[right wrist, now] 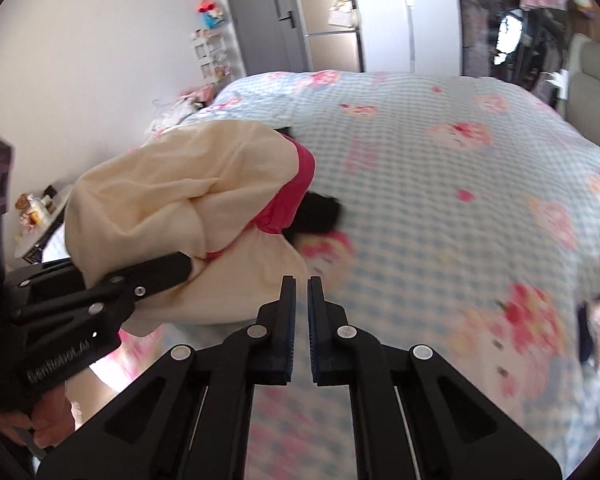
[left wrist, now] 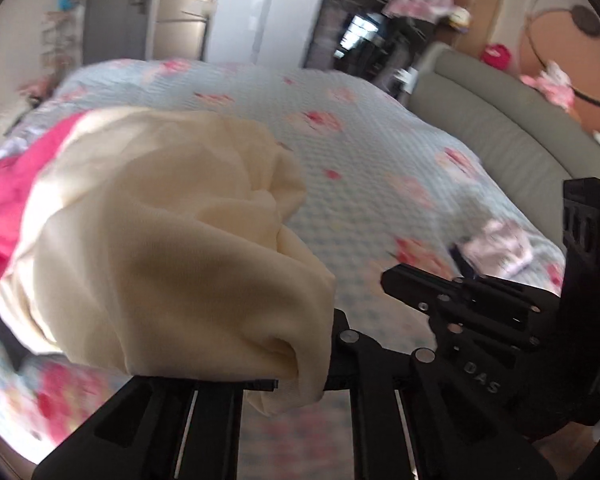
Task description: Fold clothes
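Bedroom walls, a grey door [right wrist: 268, 16] and a steel fridge [right wrist: 332, 32] stand at the far end, behind a bed [right wrist: 440, 184] covered in a pale blue checked quilt with pink cartoon prints. At far left in the right wrist view, a white shelf unit [right wrist: 212, 56] stands against the wall with a red and blue plush toy [right wrist: 210, 10] hung above it.

Left of centre, a cream garment [right wrist: 180, 184] with a bright pink part [right wrist: 296, 188] is bunched up and lifted off the quilt. The left gripper [right wrist: 180, 268] has its fingers closed on the near edge of the cream cloth; in its own view the fabric drapes over the fingertips and hides them. A hand [right wrist: 40, 424] grasps its handle at the lower left. Something black [right wrist: 320, 212] shows just beyond the pink part, too blurred to make out.

Near centre, the right gripper [right wrist: 301, 320] points out over the quilt, its jaws nearly together with only a narrow gap and nothing between them.

At far right a grey padded headboard [left wrist: 500, 132] curves along the bed's edge, and a small pale bundle of cloth [left wrist: 496, 246] lies on the quilt near it.
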Motion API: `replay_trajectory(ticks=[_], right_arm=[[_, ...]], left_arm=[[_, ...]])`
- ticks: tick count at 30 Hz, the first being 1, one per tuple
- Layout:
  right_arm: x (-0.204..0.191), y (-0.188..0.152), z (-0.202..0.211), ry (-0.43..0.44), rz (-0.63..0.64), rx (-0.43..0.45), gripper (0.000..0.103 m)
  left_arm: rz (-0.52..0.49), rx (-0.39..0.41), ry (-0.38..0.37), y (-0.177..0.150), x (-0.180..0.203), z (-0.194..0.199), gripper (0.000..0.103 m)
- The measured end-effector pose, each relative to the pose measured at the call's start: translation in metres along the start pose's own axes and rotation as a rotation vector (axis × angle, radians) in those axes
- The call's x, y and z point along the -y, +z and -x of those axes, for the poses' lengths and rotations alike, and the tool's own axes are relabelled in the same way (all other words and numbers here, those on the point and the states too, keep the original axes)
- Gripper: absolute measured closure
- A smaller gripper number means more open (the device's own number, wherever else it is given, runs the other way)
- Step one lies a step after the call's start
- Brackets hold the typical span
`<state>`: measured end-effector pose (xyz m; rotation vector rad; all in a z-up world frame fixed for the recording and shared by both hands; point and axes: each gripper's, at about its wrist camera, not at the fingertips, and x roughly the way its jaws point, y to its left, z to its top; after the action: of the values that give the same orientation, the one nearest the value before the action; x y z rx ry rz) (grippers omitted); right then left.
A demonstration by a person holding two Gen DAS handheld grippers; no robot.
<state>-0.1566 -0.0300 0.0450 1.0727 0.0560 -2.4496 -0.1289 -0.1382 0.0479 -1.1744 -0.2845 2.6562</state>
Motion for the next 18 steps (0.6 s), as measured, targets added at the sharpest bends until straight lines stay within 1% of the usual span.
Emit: replay_trajectory(ticks=[4,6,7,9,10,11,12,13,14,15,16,17,18], right_arm=[[0.055,-0.039,0.028,-0.077,-0.069,-0.029,0.099],[0.082,-0.058,0.042,-0.115,-0.103,-0.043,0.098],[0.096,-0.068,0.049,-0.135,-0.12,-0.05,0.098],[0.115,-0.083,0.07,-0.18,-0.148,-0.037,0.098],[0.124,-0.092,0.078,-0.222,-0.164,-0.028,0.098],[0.131,-0.1,0.083,-0.247,-0.176,-0.032,0.097],[0.138,-0.108,0.087,-0.262,-0.187,-0.041,0.096],[0.144,-0.115,0.087,-0.245,-0.205,-0.053,0.096],[0.15,-0.12,0.086,-0.215,-0.227,-0.067,0.094],[0.15,-0.121,0.084,-0.176,-0.235,-0.076,0.086],[0.148,-0.121,0.081,-0.134,-0.239,-0.083,0.081],[0.146,-0.121,0.079,-0.092,-0.242,-0.09,0.069],[0.141,-0.118,0.076,-0.047,-0.237,-0.091,0.061]], left_arm=[[-0.047,-0.115,-0.159,-0.049,0.09,-0.039,0.093],[-0.083,-0.162,-0.203,-0.066,0.126,-0.053,0.093],[-0.091,-0.174,-0.214,-0.073,0.136,-0.057,0.093],[-0.108,-0.198,-0.235,-0.085,0.156,-0.065,0.093],[-0.116,-0.21,-0.246,-0.091,0.166,-0.069,0.093],[-0.123,-0.223,-0.257,-0.096,0.171,-0.072,0.092],[-0.123,-0.237,-0.267,-0.096,0.163,-0.072,0.091],[-0.12,-0.248,-0.276,-0.097,0.156,-0.07,0.091],[-0.105,-0.248,-0.284,-0.097,0.149,-0.069,0.087],[-0.087,-0.248,-0.295,-0.098,0.142,-0.066,0.085],[-0.06,-0.245,-0.314,-0.1,0.134,-0.062,0.079],[-0.036,-0.237,-0.324,-0.101,0.126,-0.057,0.069],[-0.02,-0.217,-0.306,-0.103,0.117,-0.051,0.06]])
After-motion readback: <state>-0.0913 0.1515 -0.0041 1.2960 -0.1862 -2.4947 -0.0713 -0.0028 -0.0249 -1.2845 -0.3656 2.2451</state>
